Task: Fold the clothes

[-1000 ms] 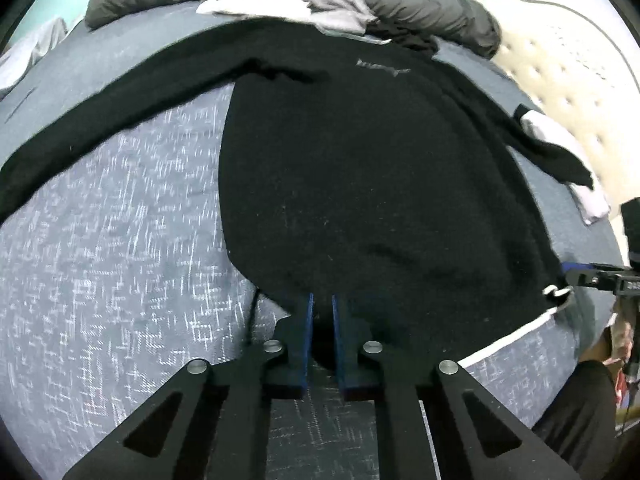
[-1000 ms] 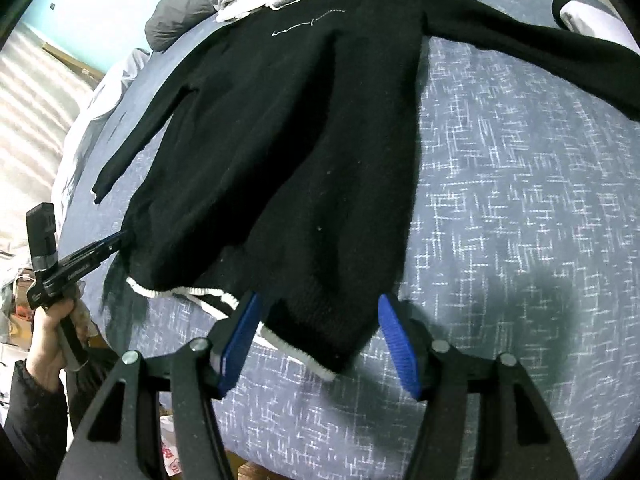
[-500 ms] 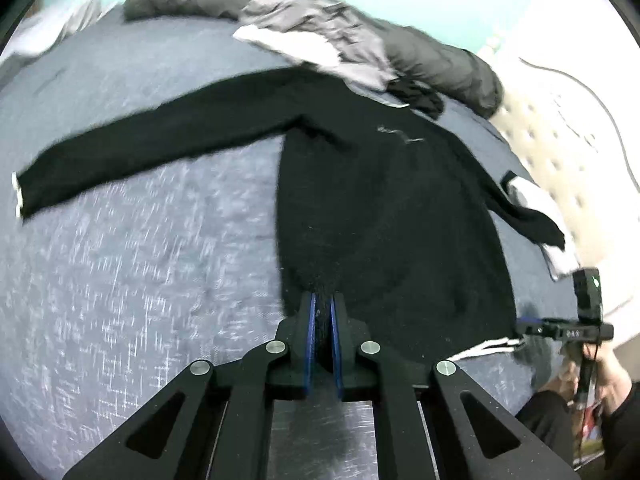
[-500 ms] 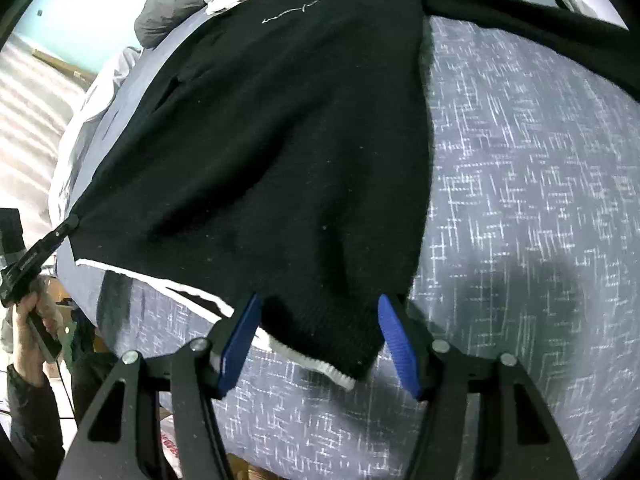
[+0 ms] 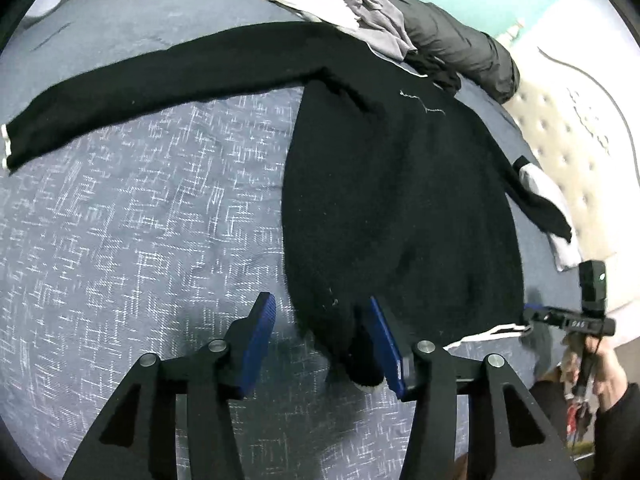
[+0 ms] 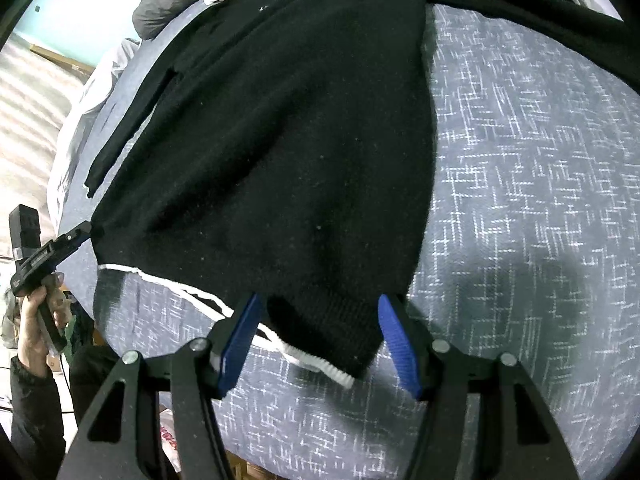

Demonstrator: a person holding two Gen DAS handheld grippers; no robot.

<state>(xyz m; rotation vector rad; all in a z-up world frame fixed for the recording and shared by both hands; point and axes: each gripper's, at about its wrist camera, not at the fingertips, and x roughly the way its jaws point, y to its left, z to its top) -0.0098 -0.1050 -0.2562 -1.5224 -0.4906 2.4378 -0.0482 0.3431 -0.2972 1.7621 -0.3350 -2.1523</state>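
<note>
On the blue bed [image 5: 140, 240] your black sweater [image 5: 400, 208] lies flat, with one sleeve [image 5: 160, 80] stretched far out to the side. Your left gripper [image 5: 322, 336] is letting go: its jaws are opening, and the bottom corner of the sweater sits loose between them, leaning on one pad. Your right gripper [image 6: 320, 340] is wide apart too, with the other bottom corner [image 6: 340, 340] lying between its pads and not pinched.

That hem hangs close to the bed's edge, so the sweater could slide off or bunch up if you bump it. The pile of grey clothes [image 5: 340, 12] touches the collar and could get dragged into your fold.

You cannot see the other sleeve well; it runs off by a white cloth [image 5: 548, 208]. The collar is hard to make out under the pile
</note>
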